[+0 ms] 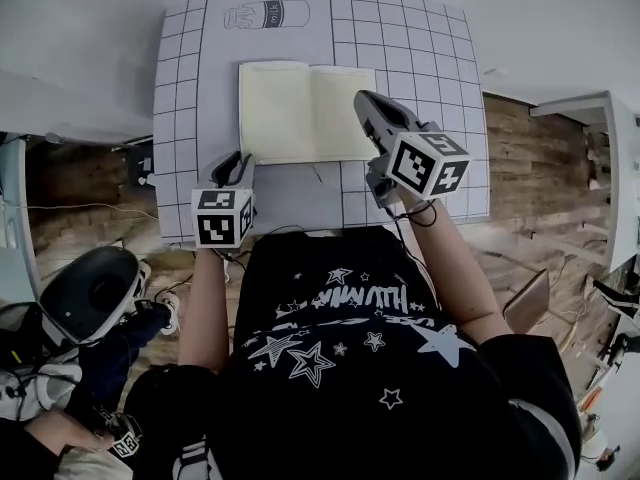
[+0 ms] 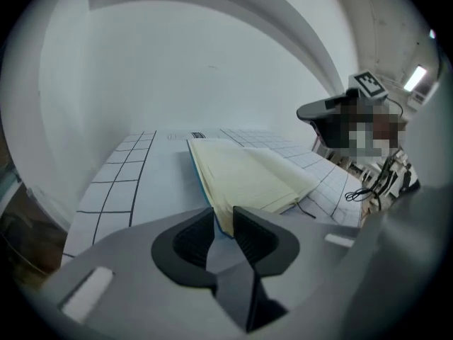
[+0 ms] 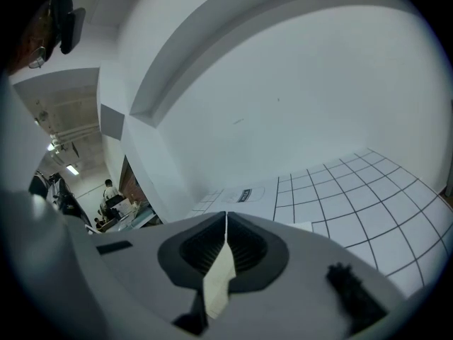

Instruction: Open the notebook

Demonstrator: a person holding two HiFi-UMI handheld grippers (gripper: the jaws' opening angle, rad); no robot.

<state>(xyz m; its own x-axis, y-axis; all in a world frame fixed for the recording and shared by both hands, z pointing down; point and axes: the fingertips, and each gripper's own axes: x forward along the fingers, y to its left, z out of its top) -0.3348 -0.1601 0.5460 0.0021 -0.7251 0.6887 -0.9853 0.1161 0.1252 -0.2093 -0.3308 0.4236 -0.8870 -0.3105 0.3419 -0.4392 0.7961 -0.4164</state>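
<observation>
The notebook lies open on the gridded mat, cream pages up. My left gripper hovers at the notebook's near left corner. In the left gripper view the jaws stand a narrow gap apart, with the corner of the notebook just beyond them and nothing pressed between the pads. My right gripper reaches over the right-hand page at its outer edge. Its jaws are shut on a thin cream page, seen edge-on between the pads.
A printed milk-carton outline marks the mat's far side. The table ends at the mat's left, right and near sides, with wooden floor below. A white and black device and cables lie on the floor at the left.
</observation>
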